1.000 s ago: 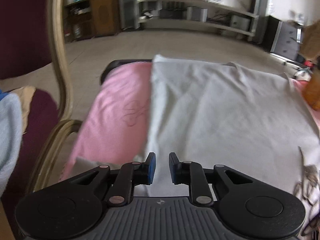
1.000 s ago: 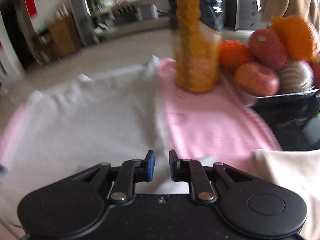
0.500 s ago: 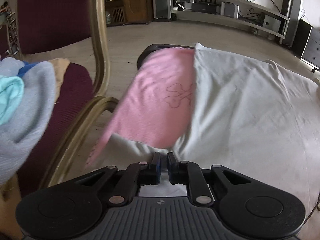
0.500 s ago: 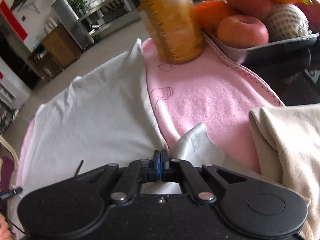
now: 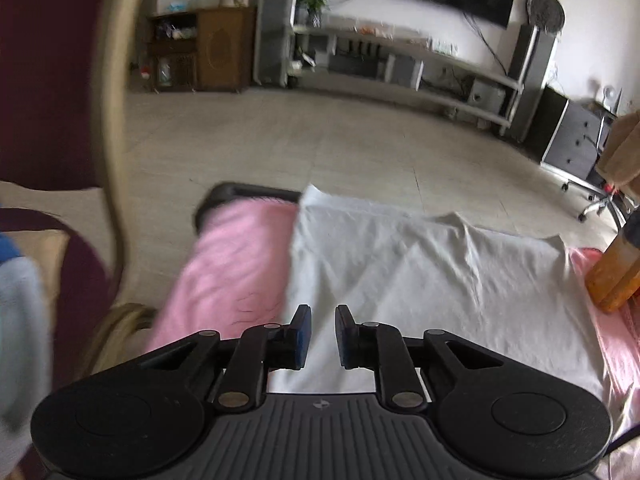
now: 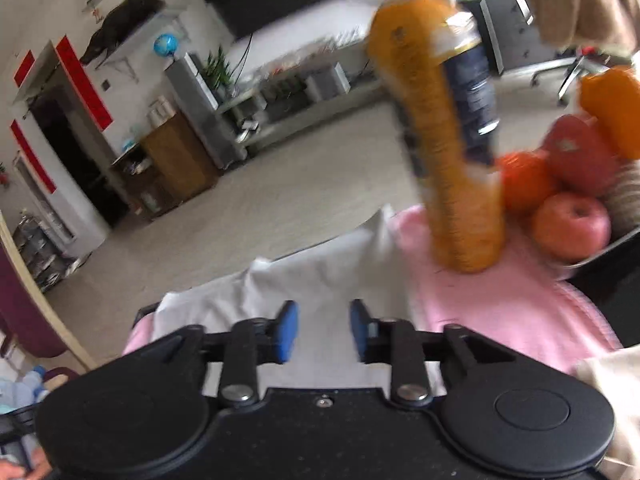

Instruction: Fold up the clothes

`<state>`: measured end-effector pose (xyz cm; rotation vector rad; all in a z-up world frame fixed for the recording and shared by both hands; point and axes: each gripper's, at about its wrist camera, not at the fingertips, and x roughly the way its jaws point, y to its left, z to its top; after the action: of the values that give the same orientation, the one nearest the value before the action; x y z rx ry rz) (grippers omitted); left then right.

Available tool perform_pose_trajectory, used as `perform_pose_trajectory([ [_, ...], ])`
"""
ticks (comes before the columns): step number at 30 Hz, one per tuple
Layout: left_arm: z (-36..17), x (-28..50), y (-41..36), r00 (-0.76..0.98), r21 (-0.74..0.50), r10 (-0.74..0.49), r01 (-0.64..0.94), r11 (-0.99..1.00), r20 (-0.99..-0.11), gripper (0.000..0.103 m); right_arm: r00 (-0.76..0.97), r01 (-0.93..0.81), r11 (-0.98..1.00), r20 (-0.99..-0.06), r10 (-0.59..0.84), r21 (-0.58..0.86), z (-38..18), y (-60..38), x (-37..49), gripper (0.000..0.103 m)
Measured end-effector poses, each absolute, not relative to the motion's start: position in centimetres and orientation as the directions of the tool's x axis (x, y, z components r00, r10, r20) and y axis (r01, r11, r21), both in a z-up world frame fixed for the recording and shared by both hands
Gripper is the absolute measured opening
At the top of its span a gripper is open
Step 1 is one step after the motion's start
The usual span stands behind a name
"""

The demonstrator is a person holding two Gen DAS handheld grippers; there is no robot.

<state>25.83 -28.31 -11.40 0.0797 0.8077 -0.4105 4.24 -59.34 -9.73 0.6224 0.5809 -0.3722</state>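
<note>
While both grippers [image 5: 321, 334] [image 6: 324, 330] gape empty, a creased white cotton garment [image 5: 420, 280] covers the fuzzy pink towel [image 6: 500, 300]; a metal tray [image 6: 612, 246] holds apples [image 6: 570, 226].

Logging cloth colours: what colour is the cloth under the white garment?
Pink; the pink cloth shows best in the left wrist view.

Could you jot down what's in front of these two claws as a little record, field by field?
garment: white shirt, lying flat
underlay: pink blanket
left claw: open, holding nothing, above the shirt's near edge
right claw: open, holding nothing
bottle: orange drink bottle, upright on the blanket
fruit: apples and oranges in a tray to the right
image quality: motion blur in both views
</note>
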Motion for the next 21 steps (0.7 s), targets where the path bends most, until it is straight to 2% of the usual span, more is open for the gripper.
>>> perform_pose_trajectory([
  [2, -12.7, 27.3, -30.0, 0.590, -0.089, -0.323, 0.391, 0.916, -0.739, 0.014, 0.751, 0.493, 0.743, -0.652, -0.101, 0.453, -11.9, -59.9, 6.8, 0.030],
  [5, -15.6, 28.9, -31.4, 0.551, -0.134, -0.337, 0.375, 0.917, -0.763, 0.013, 0.705, 0.538, 0.705, -0.705, -0.076, 0.462, -16.3, -61.1, 9.6, 0.017],
  [7, -17.2, 29.7, -31.6, 0.542, -0.161, -0.349, 0.364, 0.918, -0.765, 0.011, 0.693, 0.574, 0.652, -0.718, -0.065, 0.495, -19.0, -62.3, 9.9, 0.017],
  [8, -18.0, 30.2, -31.6, 0.537, -0.174, -0.355, 0.358, 0.917, -0.765, 0.013, 0.695, 0.588, 0.618, -0.717, -0.057, 0.521, -20.1, -62.9, 9.5, 0.016],
  [10, -18.1, 30.5, -30.5, 0.575, -0.154, -0.319, 0.318, 0.935, -0.753, 0.012, 0.725, 0.590, 0.561, -0.686, -0.052, 0.581, -21.5, -64.3, 7.9, 0.002],
  [12, -18.2, 30.7, -29.3, 0.617, -0.120, -0.271, 0.275, 0.954, -0.739, 0.012, 0.743, 0.606, 0.523, -0.661, -0.105, 0.599, -22.1, -65.7, 5.7, 0.000],
  [15, -17.3, 30.8, -28.9, 0.648, -0.082, -0.230, 0.250, 0.965, -0.726, 0.010, 0.711, 0.676, 0.507, -0.655, -0.257, 0.535, -21.8, -66.8, 3.0, 0.000],
  [16, -16.8, 30.8, -29.1, 0.652, -0.075, -0.226, 0.251, 0.965, -0.724, 0.009, 0.699, 0.686, 0.517, -0.661, -0.272, 0.512, -21.4, -66.7, 2.9, 0.001],
  [17, -16.4, 30.9, -29.2, 0.656, -0.068, -0.221, 0.250, 0.966, -0.722, 0.009, 0.686, 0.691, 0.542, -0.670, -0.284, 0.479, -20.7, -66.4, 3.2, 0.007],
  [21, -14.7, 31.4, -30.0, 0.669, -0.053, -0.220, 0.261, 0.964, -0.710, 0.014, 0.711, 0.645, 0.652, -0.627, -0.319, 0.399, -17.4, -64.3, 5.2, 0.009],
])
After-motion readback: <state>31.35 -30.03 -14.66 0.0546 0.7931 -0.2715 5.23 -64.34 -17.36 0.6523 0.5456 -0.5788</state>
